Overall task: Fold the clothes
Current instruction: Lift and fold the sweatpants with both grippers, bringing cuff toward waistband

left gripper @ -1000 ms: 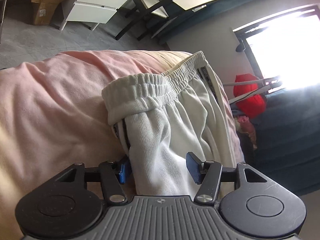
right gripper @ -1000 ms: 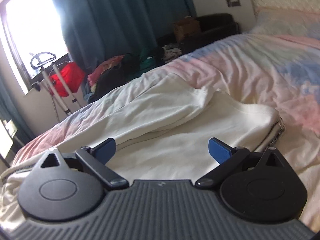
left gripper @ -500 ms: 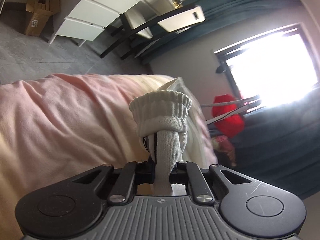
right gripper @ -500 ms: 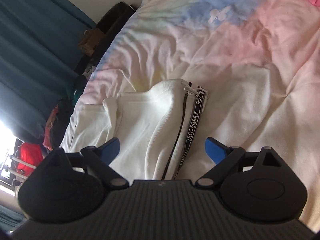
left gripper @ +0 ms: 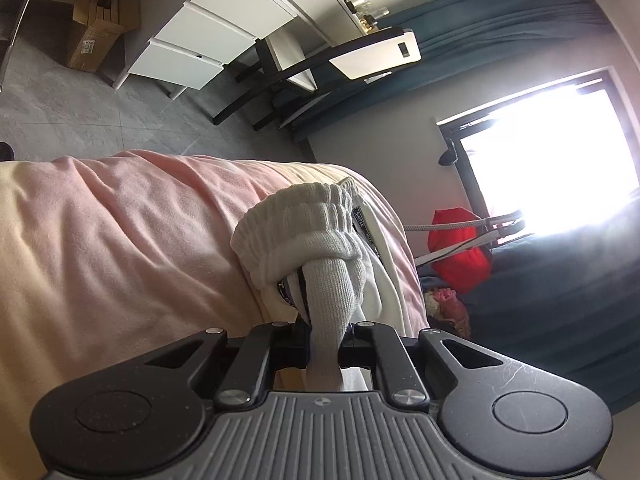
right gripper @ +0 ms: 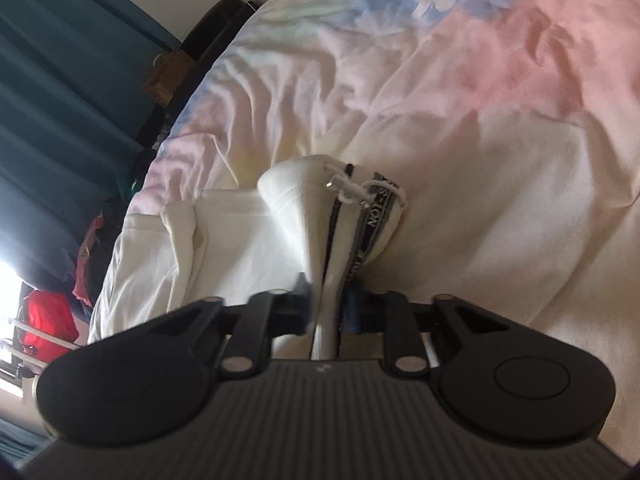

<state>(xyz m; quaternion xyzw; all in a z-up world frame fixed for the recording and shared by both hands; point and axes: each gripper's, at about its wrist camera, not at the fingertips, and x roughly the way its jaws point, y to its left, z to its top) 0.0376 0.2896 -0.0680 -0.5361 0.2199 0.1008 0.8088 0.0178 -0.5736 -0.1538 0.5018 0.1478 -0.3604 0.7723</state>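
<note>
Where the pants [left gripper: 332, 240] lie, the bed [left gripper: 120, 248] is covered in a soft sheet, pink and cream on my left side, pink, blue and white in patches in the right view. Beyond the bed edge: grey floor, a white chest of drawers [left gripper: 208, 36], a dark-framed chair [left gripper: 320, 68], a cardboard box [left gripper: 100, 28]. Teal curtains [right gripper: 60, 80] hang by a bright window [left gripper: 560, 160], and something red [left gripper: 460, 248] sits below it near a heap of clothing.

The pants are white knit with a black lettered stripe down the side. My left tongs [left gripper: 324, 344] are pressed together on the fabric just below the elastic waistband, which bunches up ahead of the fingers. My right tongs [right gripper: 326, 312] pinch the other end near the leg hem, where the stripe [right gripper: 374, 216] and a small white cord show; this view is a little blurred.

In the right view the long axis runs leftward across the bed toward the window. Between my two grips the cloth lies slack on the sheet, creased in loose folds.
</note>
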